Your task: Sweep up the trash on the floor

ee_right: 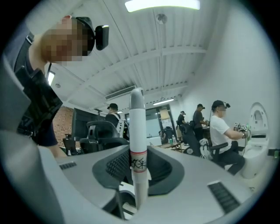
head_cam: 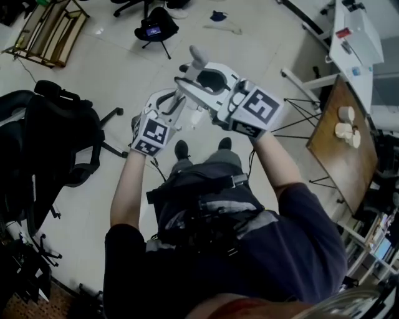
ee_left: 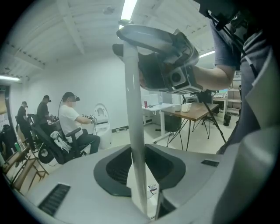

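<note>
Grips one pale handle [ee_right: 139, 162] in both claws, held up before the torso at the middle of the head view. Right gripper [head_cam: 198, 81] part-closed, pads clamped on the handle just below its rounded cap, which pokes out toward 12 o'clock. Left gripper [head_cam: 167, 106] part-closed too, clamped on the shaft lower down, at 8 o'clock of the right one. Sweeping end hidden in every view.

On the floor near 12 o'clock, well apart from the handle: a small blue item [head_cam: 217, 15] and a pale scrap [head_cam: 227, 27].

At 3 o'clock, a wooden table [head_cam: 340, 162] bearing pale cups [head_cam: 343, 129] close together; contents not readable.

Only from the right gripper: a red band and black marks on the handle. Only from the left: the shaft rising to the right gripper at 12 o'clock. From both grippers, not the head: a seated person in a white shirt [ee_left: 70, 118]. Only from the head: a black office chair [head_cam: 56, 143] at 9 o'clock.
</note>
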Tool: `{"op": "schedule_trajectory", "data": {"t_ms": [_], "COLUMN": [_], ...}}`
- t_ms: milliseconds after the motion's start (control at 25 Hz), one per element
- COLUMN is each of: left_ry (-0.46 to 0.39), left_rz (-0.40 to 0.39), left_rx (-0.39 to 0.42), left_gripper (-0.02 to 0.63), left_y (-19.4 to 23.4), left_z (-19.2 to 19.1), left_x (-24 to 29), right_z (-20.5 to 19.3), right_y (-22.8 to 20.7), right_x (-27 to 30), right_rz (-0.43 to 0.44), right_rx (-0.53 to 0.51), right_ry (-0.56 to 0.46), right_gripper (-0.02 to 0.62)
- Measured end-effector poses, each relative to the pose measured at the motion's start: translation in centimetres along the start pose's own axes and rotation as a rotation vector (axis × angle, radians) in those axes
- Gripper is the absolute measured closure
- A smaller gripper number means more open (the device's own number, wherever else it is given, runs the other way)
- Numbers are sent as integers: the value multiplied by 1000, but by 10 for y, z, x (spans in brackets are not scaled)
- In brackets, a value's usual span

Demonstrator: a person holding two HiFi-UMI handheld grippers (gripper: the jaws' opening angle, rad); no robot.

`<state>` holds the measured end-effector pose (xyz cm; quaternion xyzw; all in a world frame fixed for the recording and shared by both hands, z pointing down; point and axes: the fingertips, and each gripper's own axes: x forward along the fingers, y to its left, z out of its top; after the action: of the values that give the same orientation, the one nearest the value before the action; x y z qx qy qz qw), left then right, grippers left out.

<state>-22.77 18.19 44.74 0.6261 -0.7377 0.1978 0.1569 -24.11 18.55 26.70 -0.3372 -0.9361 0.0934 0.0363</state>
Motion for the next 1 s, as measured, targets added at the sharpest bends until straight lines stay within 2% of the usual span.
{"op": "schedule_trajectory", "data": {"t_ms": [160, 240, 400, 520, 560, 720, 840, 1000], "left_ry": [-13, -29, -39, -55, -47, -25, -42, -41], "left_rz": [-14, -14, 84, 156, 175, 219, 202, 151], "left_rx": [20, 4, -44, -137, -153, -135, -189, -194], "left_gripper": [502, 502, 502, 502, 502, 514, 518, 520], "left_y": [-21, -33, -56, -74, -80, -101, -114, -121], "left_z": [17, 27, 37, 41, 41, 38, 35, 26], "left_x": [-22, -29, -36, -34, -32, -13, -6, 0], "right_z": [18, 24, 20, 12, 6, -20, -28, -40], "right_y": [25, 34, 42, 47, 47, 45, 48, 50], "right_x": [-8, -18, -41, -57, -63, -79, -86, -89], "right_rz": [124, 187, 307, 365, 371, 363, 362, 326], "right_rx": [16, 38, 79, 85, 86, 115, 150, 145], "right_ry": [-36, -60, -57, -55, -48, -2, 13, 41], "right_gripper": [479, 479, 477, 477, 477, 474, 469, 469]}}
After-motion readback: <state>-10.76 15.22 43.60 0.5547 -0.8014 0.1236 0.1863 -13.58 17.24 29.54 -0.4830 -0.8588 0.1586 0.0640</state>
